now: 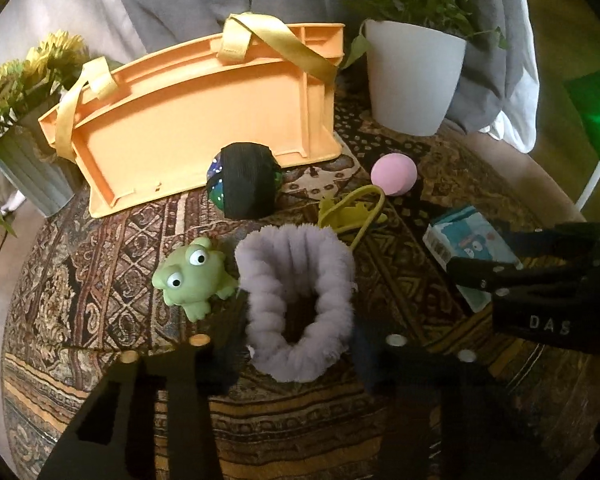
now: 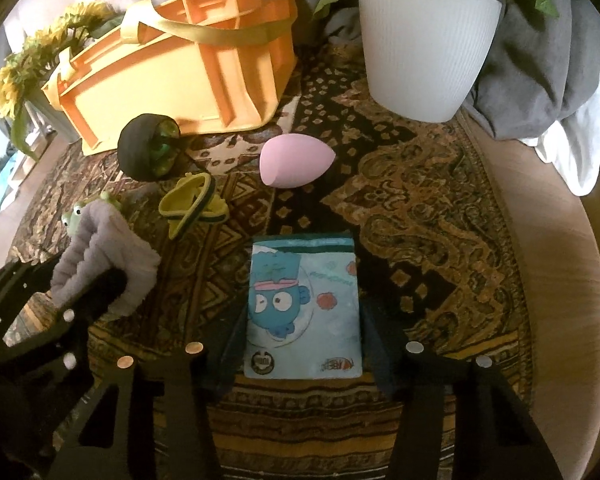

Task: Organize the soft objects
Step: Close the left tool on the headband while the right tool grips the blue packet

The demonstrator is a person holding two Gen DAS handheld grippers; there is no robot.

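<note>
**Soft objects: both tools closed on an item**

The lilac fuzzy scrunchie (image 1: 296, 308) sits between the fingers of my left tool (image 1: 296, 344), on the patterned cloth (image 1: 100, 248) of the bench. Both pads press its sides; the grip is closed on it. A green frog toy (image 1: 194, 276) lies just beside it on the left.

My right tool (image 2: 304, 344) is closed on the blue tissue pack (image 2: 304, 304), which lies flat on the cloth with a finger against each long edge.

Further back on the cloth:
- a pink egg-shaped sponge (image 2: 296, 160);
- a yellow-green band (image 2: 194, 204);
- a black-wrapped ball (image 1: 244, 180), touching the orange basket (image 1: 204, 120).

The basket stands between a sunflower pot (image 1: 28, 168) and a white planter (image 2: 424, 40).
</note>
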